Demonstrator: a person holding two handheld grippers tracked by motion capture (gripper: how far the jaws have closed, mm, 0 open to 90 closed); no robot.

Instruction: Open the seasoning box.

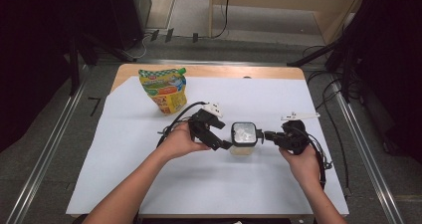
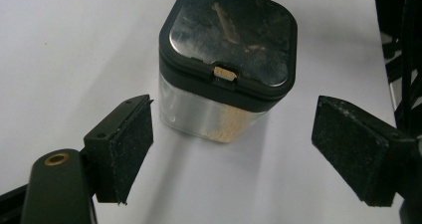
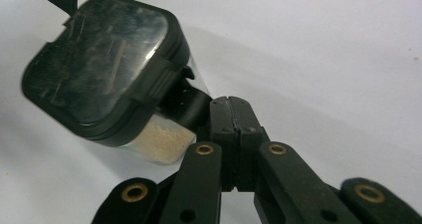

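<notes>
Seasoning jar (image 1: 244, 137) at frame centre on table (image 1: 149, 184). Left gripper (image 2: 231, 149) wide open, empty, straddling it; right gripper (image 3: 230, 115) shut, empty, beside the latch. Could tip jar sideways.

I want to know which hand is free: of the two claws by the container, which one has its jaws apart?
The left claw: its pads stand wide apart, short of the clear container and touching nothing. The right claw is shut beside the container's black lid.
</notes>
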